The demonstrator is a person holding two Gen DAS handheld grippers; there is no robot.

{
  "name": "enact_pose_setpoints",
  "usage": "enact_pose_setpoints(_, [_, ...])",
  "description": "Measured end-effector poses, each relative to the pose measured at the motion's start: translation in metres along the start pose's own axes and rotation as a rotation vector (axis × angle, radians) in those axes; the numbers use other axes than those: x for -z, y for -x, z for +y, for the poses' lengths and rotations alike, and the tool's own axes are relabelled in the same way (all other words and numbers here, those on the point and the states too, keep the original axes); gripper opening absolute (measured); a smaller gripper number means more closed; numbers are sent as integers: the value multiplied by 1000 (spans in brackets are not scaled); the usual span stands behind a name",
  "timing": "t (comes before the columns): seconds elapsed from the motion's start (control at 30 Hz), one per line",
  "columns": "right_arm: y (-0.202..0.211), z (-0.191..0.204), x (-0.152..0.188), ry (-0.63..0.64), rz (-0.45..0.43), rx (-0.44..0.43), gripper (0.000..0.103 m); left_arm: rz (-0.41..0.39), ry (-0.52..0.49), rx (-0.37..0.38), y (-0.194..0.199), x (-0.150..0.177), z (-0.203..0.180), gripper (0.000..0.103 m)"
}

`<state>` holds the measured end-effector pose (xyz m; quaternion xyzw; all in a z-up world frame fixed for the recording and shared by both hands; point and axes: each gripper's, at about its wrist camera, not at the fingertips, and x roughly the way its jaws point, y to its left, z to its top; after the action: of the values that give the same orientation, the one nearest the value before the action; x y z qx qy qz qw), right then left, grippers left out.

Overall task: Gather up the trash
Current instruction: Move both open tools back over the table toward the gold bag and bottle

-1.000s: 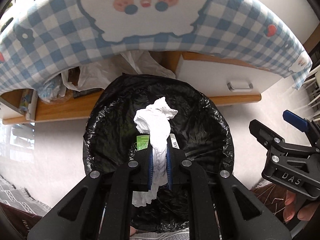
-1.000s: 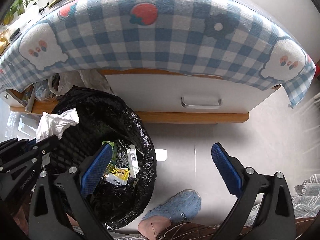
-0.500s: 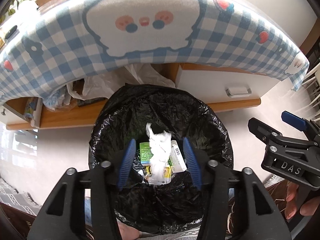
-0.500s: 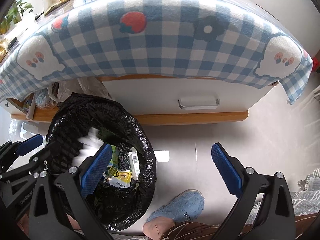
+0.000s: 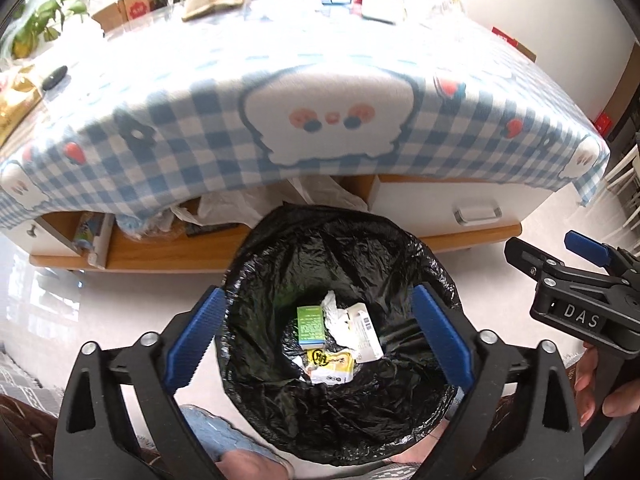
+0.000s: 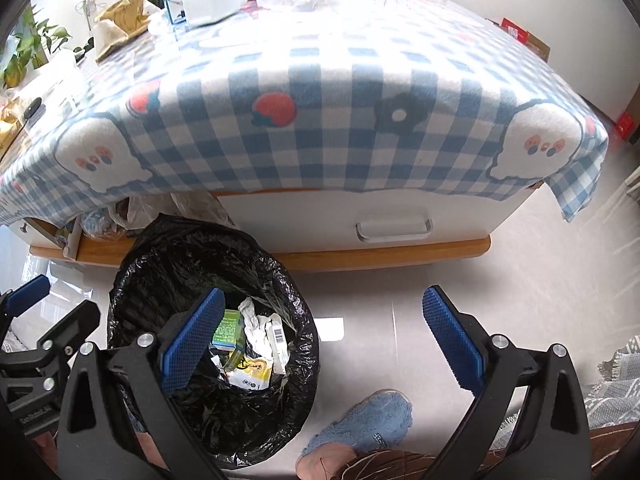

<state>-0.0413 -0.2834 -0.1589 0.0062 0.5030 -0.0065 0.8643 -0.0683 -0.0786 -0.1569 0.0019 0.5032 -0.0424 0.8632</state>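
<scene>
A bin lined with a black bag (image 5: 280, 248) stands on the floor in front of the table. A crumpled white tissue (image 5: 334, 316) lies inside it among a green carton (image 5: 310, 326) and a yellow wrapper (image 5: 332, 364). My left gripper (image 5: 316, 340) is wide open and empty above the bin mouth. My right gripper (image 6: 320, 340) is wide open and empty, to the right of the bin (image 6: 180, 252), above the floor. It also shows at the right edge of the left wrist view (image 5: 576, 280). The tissue shows in the right wrist view (image 6: 254, 320).
A low table under a blue checked cloth (image 5: 200, 140) rises behind the bin, with a white drawer (image 6: 392, 228) and a wooden shelf (image 5: 152, 252) holding plastic bags. Boxes, bags and plants crowd the tabletop (image 6: 216, 0). A blue slipper (image 6: 368, 420) is near the bin.
My left gripper opened and let go of the white tissue, which fell into the bin. Both grippers have lifted, so the tabletop now shows.
</scene>
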Motion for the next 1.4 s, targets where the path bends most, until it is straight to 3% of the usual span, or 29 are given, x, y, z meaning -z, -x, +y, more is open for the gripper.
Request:
enact_pose_setpoints(0.6, [65, 21, -20, 6, -149, -19, 95, -87, 28, -18, 55, -15, 19, 97])
enact_pose_setpoints(1.03, [100, 37, -54, 37, -223, -14, 95, -155, 63, -13, 97, -59, 50, 97])
enact_pose_setpoints(1.4, [97, 51, -96, 49, -247, -23, 95, -171, 83, -24, 87, -104, 74, 97])
